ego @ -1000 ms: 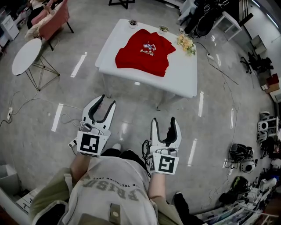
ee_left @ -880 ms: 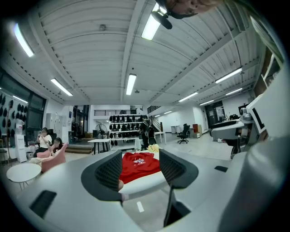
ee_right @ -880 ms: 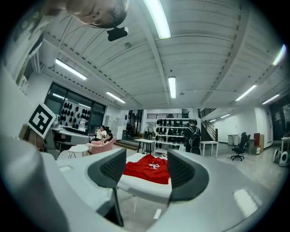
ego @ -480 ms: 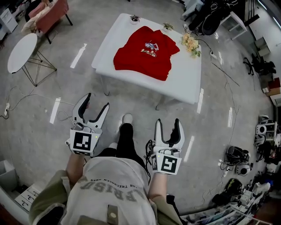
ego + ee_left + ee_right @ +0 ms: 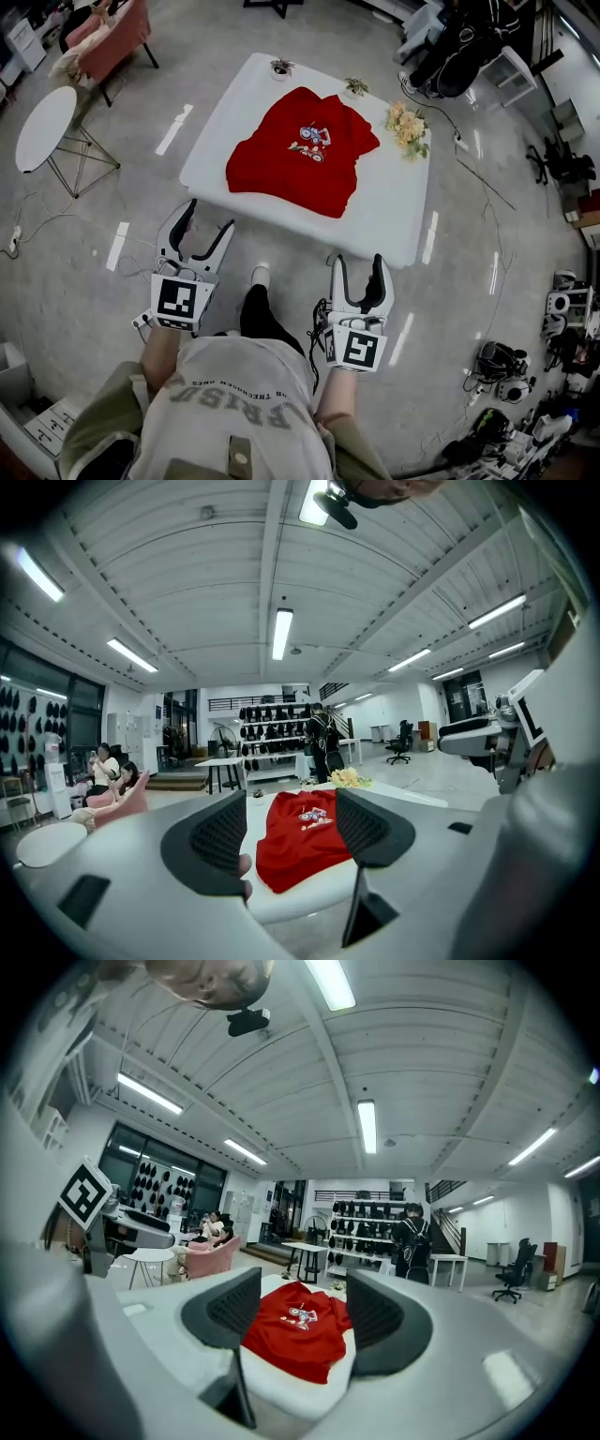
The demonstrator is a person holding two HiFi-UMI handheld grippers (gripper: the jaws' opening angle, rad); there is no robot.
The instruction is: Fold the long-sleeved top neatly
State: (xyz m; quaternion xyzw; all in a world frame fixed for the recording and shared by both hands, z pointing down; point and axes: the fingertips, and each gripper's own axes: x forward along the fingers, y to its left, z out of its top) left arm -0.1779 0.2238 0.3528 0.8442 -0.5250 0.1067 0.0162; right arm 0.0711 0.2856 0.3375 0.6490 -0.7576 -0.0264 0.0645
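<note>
Standing at the bottom of the head view, the person [image 5: 234, 412] holds a gripper in each hand, both pointed toward the table.

The left gripper [image 5: 208, 220] sits above its marker cube [image 5: 178, 300]. Its jaws have just been opening and now stand apart. There is nothing between them; its own view shows only the distant garment through the gap.

The right gripper [image 5: 356, 267], above its marker cube [image 5: 356, 349], also has its jaws apart and holds nothing.

Both grippers are over the grey floor [image 5: 94, 281], short of the table's near edge. Neither touches the table or the garment. One shoe [image 5: 260, 275] shows between them.

Beyond stands the white table [image 5: 394, 216]. The red long-sleeved top [image 5: 300, 155] lies flat on it, toward the left and middle of the surface, leaving the right part bare. The front faces up, with a small printed motif [image 5: 309, 141] showing. How the sleeves lie cannot be made out.

Along the table's far edge stand two small potted plants [image 5: 280, 67] [image 5: 356, 86]. A bunch of pale flowers [image 5: 408, 127] lies at the far right, just beside the top's shoulder.

Farther left, well apart from the table, are a round white side table [image 5: 45, 122] and a pink chair [image 5: 112, 42]. The gripper views show a dark display rack [image 5: 272, 728] at the far wall.
</note>
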